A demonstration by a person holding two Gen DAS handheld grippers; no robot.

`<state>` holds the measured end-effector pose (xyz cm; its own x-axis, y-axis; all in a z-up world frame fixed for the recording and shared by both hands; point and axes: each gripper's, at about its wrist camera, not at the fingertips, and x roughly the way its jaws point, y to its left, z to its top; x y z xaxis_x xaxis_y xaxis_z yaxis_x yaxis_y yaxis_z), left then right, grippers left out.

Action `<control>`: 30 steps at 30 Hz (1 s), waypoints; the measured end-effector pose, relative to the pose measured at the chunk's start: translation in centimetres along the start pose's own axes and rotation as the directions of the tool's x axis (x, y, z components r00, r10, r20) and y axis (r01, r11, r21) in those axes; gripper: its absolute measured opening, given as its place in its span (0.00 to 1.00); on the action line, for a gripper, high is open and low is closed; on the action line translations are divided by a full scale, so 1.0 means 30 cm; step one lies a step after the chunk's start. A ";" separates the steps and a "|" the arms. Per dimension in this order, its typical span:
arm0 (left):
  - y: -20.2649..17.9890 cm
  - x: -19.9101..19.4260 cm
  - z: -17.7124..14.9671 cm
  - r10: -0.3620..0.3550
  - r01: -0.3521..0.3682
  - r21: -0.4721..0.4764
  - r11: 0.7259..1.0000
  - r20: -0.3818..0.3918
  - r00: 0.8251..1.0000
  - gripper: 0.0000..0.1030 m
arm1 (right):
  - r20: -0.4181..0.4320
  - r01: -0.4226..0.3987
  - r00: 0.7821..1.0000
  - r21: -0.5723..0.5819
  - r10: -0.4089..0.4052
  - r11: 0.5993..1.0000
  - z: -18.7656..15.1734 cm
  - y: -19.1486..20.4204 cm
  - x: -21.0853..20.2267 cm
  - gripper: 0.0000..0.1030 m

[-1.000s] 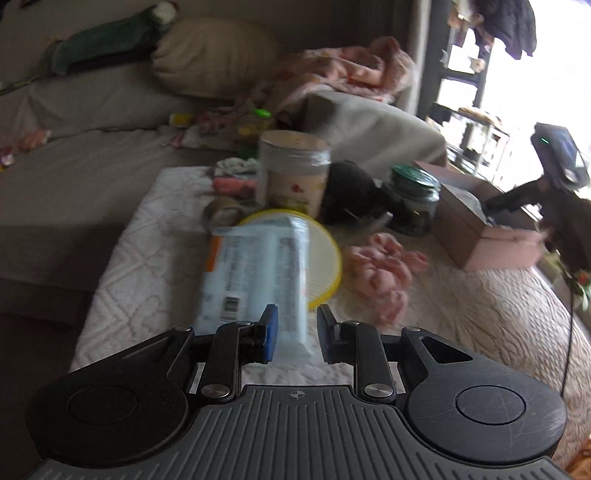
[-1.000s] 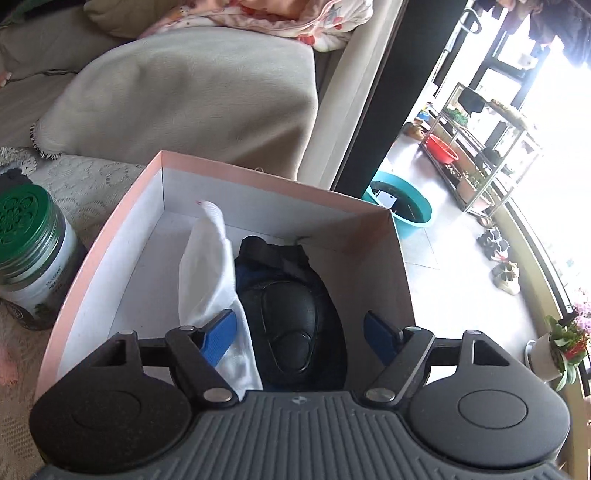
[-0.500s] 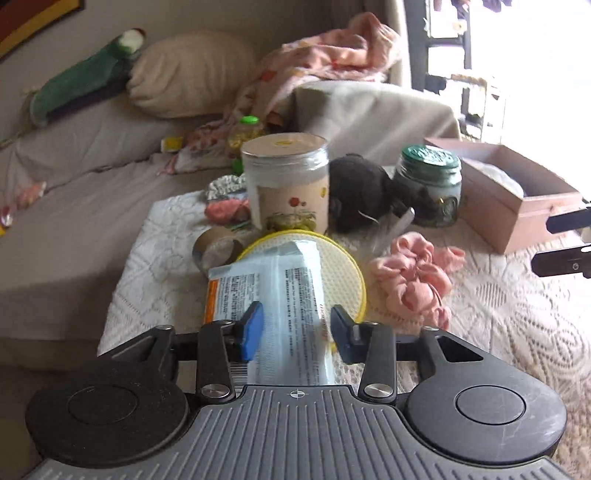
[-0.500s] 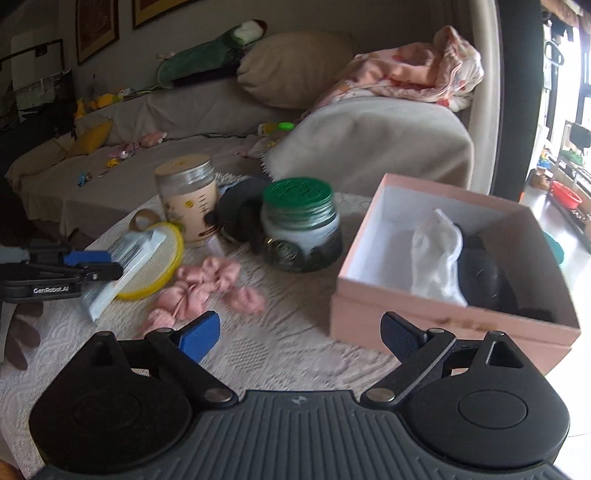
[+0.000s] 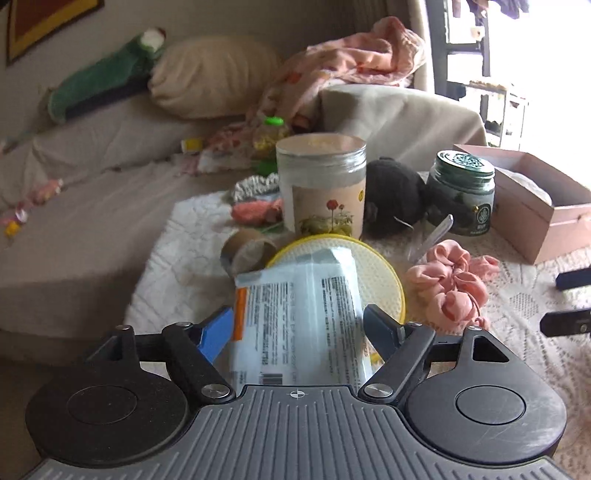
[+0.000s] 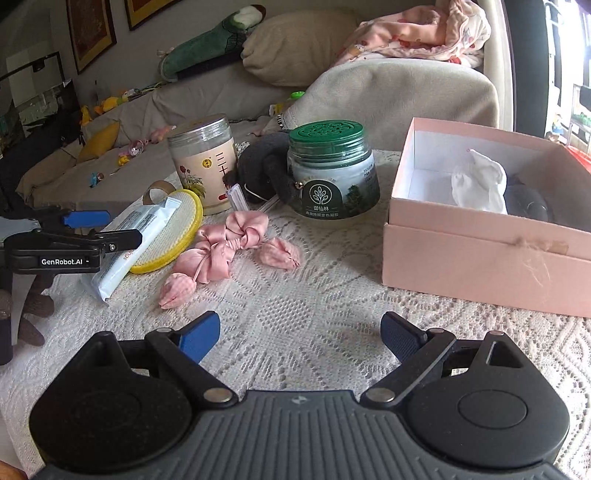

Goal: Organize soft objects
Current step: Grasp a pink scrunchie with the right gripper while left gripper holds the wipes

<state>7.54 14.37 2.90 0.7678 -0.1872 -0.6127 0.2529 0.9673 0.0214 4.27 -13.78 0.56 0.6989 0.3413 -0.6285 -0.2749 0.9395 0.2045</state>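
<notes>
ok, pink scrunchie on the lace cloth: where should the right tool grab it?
Pinch the bunched middle knot of the pink scrunchie from above; it is the thickest part, and the loose ends lie flat. The right tool is open and empty, with bare cloth on its near side.

Both grippers are black — the left gripper (image 5: 299, 328) and right gripper (image 6: 299, 336) have blue pads, silver screws, ribbed grey bodies; white "GenRobot.AI" lettering.

Place: you are working in a home living room.
Evidence: a sofa (image 6: 207, 92) is carrying a pillow (image 6: 299, 40); framed pictures (image 6: 90, 31) are hanging behind it.
</notes>
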 end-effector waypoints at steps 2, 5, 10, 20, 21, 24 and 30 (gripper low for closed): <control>0.019 0.021 -0.001 0.004 -0.004 -0.032 0.999 -0.002 1.000 0.82 | -0.001 -0.003 1.000 0.004 0.003 1.000 -0.002 0.000 0.001 0.92; 0.038 0.038 -0.001 0.001 -0.002 -0.083 0.997 -0.009 1.000 0.84 | -0.005 -0.001 1.000 -0.007 0.001 1.000 -0.004 0.007 0.007 0.93; 0.089 0.048 -0.024 -0.072 0.068 -0.189 0.980 -0.017 0.997 0.84 | -0.010 0.016 1.000 -0.035 -0.016 0.999 -0.006 0.024 0.014 0.94; 0.073 -0.077 -0.068 -0.067 0.065 -0.190 0.980 -0.004 0.998 0.79 | -0.021 0.001 1.000 -0.108 -0.004 0.994 0.023 0.064 0.016 0.95; 0.068 -0.096 -0.071 -0.073 0.072 -0.185 0.980 0.004 0.997 0.79 | -0.015 0.000 1.000 -0.137 -0.002 0.991 0.037 0.083 0.017 0.95; 0.059 -0.141 -0.079 -0.115 0.117 -0.198 0.973 0.024 0.993 0.79 | -0.002 -0.022 1.000 -0.215 0.022 0.976 0.098 0.144 0.043 0.95; 0.057 -0.167 -0.094 -0.188 0.193 -0.247 0.950 0.044 0.981 0.79 | -0.032 -0.035 0.999 -0.268 0.028 0.963 0.204 0.219 0.206 0.95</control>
<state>2.48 17.44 3.78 0.7317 -0.3732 -0.5704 0.2433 0.9247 -0.2930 10.81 -5.34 2.62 0.6693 0.3660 -0.6466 -0.4660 0.8846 0.0184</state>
